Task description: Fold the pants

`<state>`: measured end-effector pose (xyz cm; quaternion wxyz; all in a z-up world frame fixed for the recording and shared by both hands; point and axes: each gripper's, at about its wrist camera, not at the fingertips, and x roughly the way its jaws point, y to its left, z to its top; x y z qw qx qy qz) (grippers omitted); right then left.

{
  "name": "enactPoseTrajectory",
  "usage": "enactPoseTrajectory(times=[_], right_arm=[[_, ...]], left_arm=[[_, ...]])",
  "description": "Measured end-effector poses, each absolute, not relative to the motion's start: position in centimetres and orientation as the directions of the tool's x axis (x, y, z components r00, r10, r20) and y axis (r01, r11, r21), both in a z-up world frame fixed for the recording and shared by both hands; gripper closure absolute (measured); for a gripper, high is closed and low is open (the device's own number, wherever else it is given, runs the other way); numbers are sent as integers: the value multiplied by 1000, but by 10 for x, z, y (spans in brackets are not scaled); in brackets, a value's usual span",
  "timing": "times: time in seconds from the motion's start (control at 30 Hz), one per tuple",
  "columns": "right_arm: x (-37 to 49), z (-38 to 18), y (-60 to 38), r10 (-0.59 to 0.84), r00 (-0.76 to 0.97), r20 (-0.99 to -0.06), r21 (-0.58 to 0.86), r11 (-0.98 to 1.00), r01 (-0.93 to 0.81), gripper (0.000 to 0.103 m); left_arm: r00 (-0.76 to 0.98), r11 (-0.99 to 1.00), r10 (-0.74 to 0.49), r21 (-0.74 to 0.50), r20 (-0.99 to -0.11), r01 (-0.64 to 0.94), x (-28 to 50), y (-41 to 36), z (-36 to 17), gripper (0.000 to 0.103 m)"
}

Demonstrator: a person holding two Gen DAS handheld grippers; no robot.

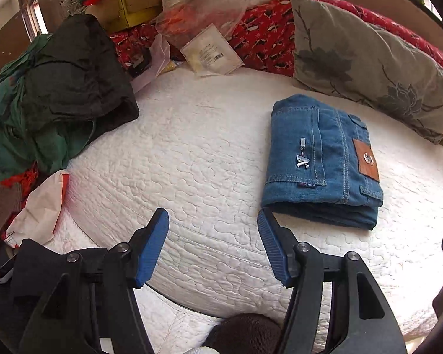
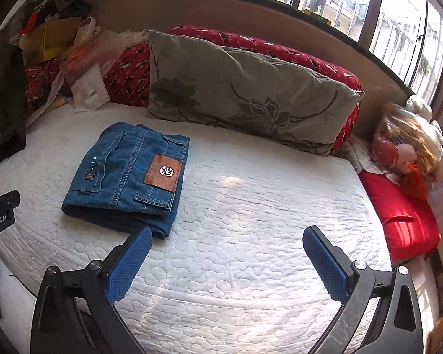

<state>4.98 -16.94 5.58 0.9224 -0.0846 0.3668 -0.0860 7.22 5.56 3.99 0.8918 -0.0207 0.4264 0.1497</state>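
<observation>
A pair of blue denim pants lies folded into a compact rectangle on the white quilted mattress, brown leather patch facing up. It also shows in the right wrist view. My left gripper is open and empty, above the mattress just left of and in front of the pants. My right gripper is open and empty, above the mattress just right of and in front of the pants. Its left fingertip sits near the pants' near corner without holding it.
A grey floral pillow leans on a red patterned bolster behind the pants. Dark and green clothes are piled at the left. Boxes, bags and packets clutter the back left. A red cushion and bagged items lie at the right.
</observation>
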Motion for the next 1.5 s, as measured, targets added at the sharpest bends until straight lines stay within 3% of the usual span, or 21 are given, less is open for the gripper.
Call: enactPoseTrajectory(times=[0.07, 0.17, 0.23, 0.37, 0.43, 1.5], right_arm=[[44, 60, -172, -191, 724, -663, -187, 978, 87, 0], [36, 65, -174, -133, 737, -663, -126, 990, 66, 0], [34, 67, -177, -93, 738, -668, -79, 995, 53, 0], [30, 68, -177, -62, 739, -670, -46, 998, 42, 0], [28, 67, -177, -55, 739, -671, -43, 998, 35, 0], [34, 39, -191, -33, 690, -723, 4, 999, 53, 0]], left_arm=[[670, 952, 231, 21, -706, -306, 54, 60, 67, 41], [805, 955, 187, -88, -562, -283, 27, 61, 92, 0], [839, 964, 152, -109, -523, -242, 22, 58, 89, 0], [758, 980, 103, -66, -644, -189, 37, 43, 66, 0], [740, 983, 104, -46, -664, -178, 37, 34, 58, 0], [658, 990, 101, 10, -746, -141, 55, 26, 28, 0]])
